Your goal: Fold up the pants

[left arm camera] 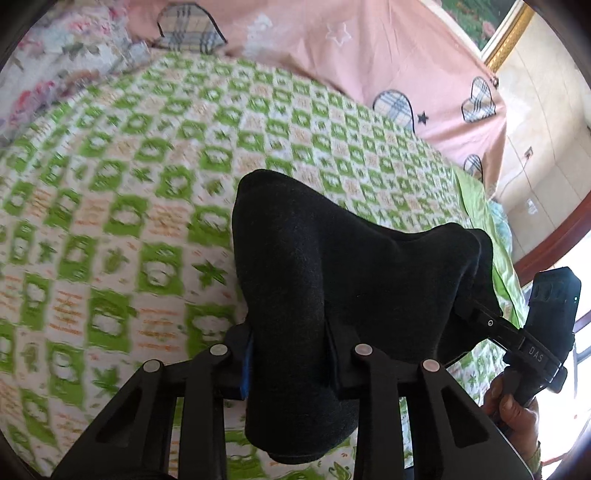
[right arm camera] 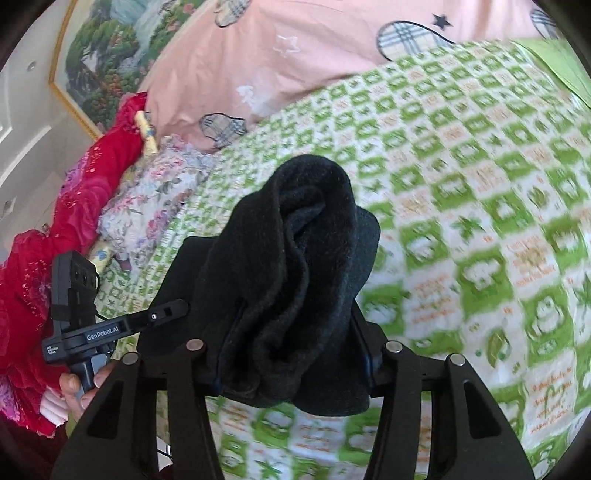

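Left wrist view: both tongs (left arm camera: 291, 354) (right arm camera: 291, 354) clamped on black pants (left arm camera: 332, 258) above green-checked bedspread (left arm camera: 110, 184).

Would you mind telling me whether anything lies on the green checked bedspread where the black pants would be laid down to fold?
Nothing visible does: the bedspread under the pants is bare; the pink quilt sits further back.

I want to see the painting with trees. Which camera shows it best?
The right wrist view: the gold-framed painting shows trees and a waterfall at upper left. The left wrist view catches only a corner of the painting at the top right edge.
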### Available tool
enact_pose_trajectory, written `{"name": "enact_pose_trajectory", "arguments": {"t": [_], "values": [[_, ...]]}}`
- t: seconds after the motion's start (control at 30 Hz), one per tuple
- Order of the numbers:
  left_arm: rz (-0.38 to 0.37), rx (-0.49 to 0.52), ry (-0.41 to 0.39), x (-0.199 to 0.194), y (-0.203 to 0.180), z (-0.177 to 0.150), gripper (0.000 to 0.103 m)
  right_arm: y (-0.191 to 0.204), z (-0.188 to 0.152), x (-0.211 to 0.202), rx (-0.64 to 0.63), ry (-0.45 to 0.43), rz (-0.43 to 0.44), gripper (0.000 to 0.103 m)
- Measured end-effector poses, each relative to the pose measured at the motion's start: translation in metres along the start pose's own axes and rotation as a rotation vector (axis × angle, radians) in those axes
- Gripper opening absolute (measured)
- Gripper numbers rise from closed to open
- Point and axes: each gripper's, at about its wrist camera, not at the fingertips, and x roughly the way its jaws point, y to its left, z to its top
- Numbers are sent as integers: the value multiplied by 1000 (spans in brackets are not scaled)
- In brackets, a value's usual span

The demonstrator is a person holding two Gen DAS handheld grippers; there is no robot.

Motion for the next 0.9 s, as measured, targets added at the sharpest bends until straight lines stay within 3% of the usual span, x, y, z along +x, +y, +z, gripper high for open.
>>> {"name": "enact_pose_trajectory", "arguments": {"t": [0.23,0.57,0.73,0.9], "values": [[71,-18,-83,-29,28,18,30,29,17,37,-44,14,62,53],[138,-102,-107,-26,79,35,30,57,37,93,-95,57,98,53],[153,-122,-83,-15,94,30,31,57,36,112,-107,84,70,55],[160,-113,-69,-8,98,22,44,41,29,114,-106,96,4,64]]}}
